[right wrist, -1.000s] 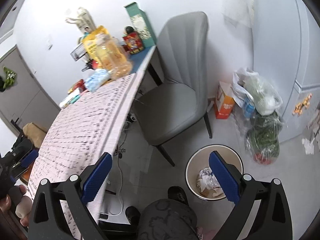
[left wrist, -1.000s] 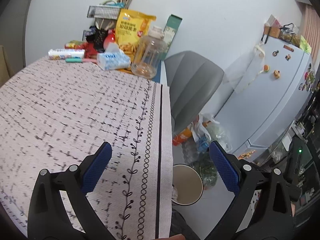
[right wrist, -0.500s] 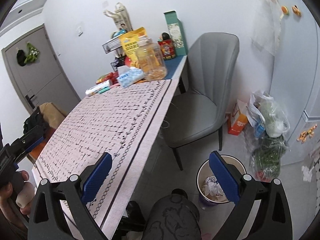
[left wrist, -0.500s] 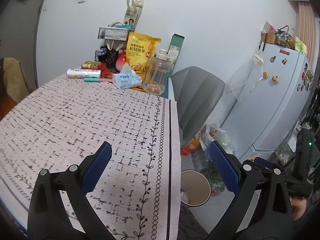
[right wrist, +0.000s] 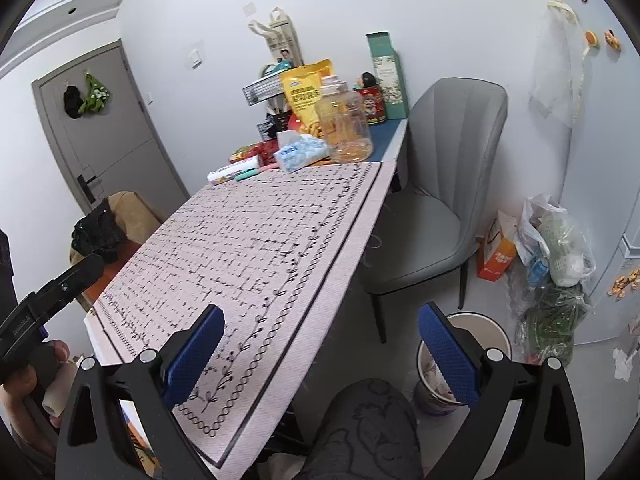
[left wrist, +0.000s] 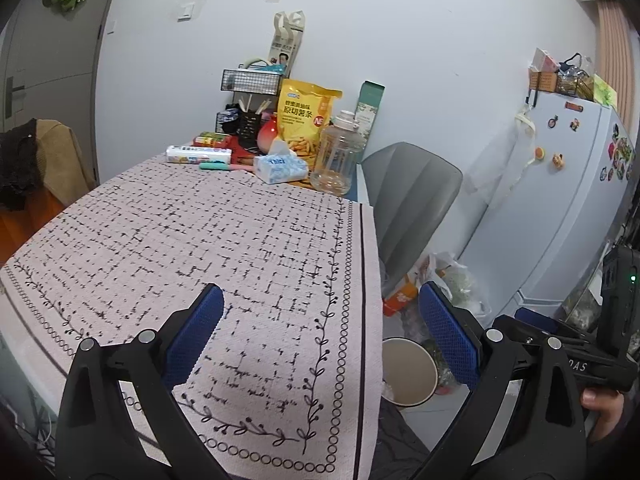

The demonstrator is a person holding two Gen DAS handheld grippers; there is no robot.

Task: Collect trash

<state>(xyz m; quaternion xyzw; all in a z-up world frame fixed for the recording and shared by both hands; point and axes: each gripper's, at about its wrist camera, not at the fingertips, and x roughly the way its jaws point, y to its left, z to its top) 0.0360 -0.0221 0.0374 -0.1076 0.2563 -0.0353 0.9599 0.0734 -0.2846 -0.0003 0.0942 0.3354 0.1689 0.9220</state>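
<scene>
Gaping empty, right hand-held gripper (right wrist: 320, 354) | bin (right wrist: 496, 330) below right finger; trash inside

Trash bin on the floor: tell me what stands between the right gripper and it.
Nothing visible. The right gripper, open and empty, hangs above the table's edge; the trash bin stands on bare floor beyond, beside the grey chair.

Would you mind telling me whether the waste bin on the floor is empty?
Not empty: the right wrist view shows crumpled paper inside the waste bin, low against its inner wall.
</scene>
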